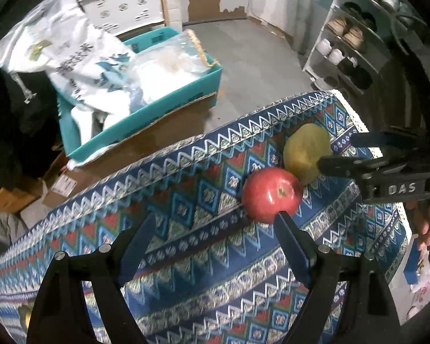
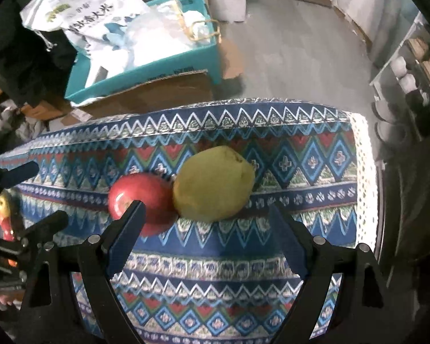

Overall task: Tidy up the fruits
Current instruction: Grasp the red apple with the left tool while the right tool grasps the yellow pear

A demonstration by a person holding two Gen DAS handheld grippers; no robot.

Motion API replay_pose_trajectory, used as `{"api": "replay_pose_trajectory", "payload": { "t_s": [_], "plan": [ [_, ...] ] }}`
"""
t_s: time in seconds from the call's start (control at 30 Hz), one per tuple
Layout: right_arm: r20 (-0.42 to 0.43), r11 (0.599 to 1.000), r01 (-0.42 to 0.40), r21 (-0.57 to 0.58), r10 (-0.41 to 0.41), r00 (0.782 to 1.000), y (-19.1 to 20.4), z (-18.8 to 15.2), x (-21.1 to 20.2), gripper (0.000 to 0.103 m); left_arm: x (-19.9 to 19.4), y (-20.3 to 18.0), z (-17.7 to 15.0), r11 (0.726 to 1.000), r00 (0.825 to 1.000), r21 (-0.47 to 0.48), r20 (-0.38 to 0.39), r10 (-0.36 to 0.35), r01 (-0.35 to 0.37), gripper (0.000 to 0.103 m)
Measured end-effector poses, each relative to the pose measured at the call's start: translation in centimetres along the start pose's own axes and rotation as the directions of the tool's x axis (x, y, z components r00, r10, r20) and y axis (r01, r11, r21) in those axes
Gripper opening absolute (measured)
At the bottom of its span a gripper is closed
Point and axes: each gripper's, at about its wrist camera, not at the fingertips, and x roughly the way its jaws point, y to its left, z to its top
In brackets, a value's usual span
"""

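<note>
We see a red apple (image 1: 272,194) touching a green pear (image 1: 306,152) on our patterned tablecloth (image 1: 186,258). Our left gripper (image 1: 218,220) and right gripper (image 2: 206,212) both stand wide apart, pinching nothing. Only the right view shows more fruit (image 2: 4,215) at the left edge. Only the left view shows fingers (image 1: 422,229).

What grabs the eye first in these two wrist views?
A red apple and a yellow-green pear sit touching on the patterned tablecloth, near its far edge. Both the left gripper and the right gripper hang open over them, holding nothing. Behind the table, a teal box holds a big white printed bag.
</note>
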Motion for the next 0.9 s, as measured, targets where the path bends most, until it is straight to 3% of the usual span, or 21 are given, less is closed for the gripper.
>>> {"api": "replay_pose_trajectory", "payload": {
  "t_s": [0.53, 0.6, 0.9],
  "plan": [
    [-0.075, 0.998, 0.027, 0.062, -0.022, 0.997, -0.7, 1.5, 6.1, 0.086, 4.0, 0.3, 0.4, 0.996, 0.997, -0.043, -0.031, -0.073, 0.072, 0.086],
    [-0.078, 0.997, -0.005, 0.073, 0.011, 0.997, -0.9, 1.3, 6.2, 0.075, 4.2, 0.1, 0.4, 0.996, 0.996, -0.039, -0.033, -0.080, 0.079, 0.086],
    [-0.068, 0.998, 0.018, 0.059, -0.014, 0.998, -2.8, -0.6, 4.7, 0.074, 5.0, -2.4, 0.5, 0.987, 0.988, -0.039, -0.032, -0.154, 0.153, 0.086]
  ]
}}
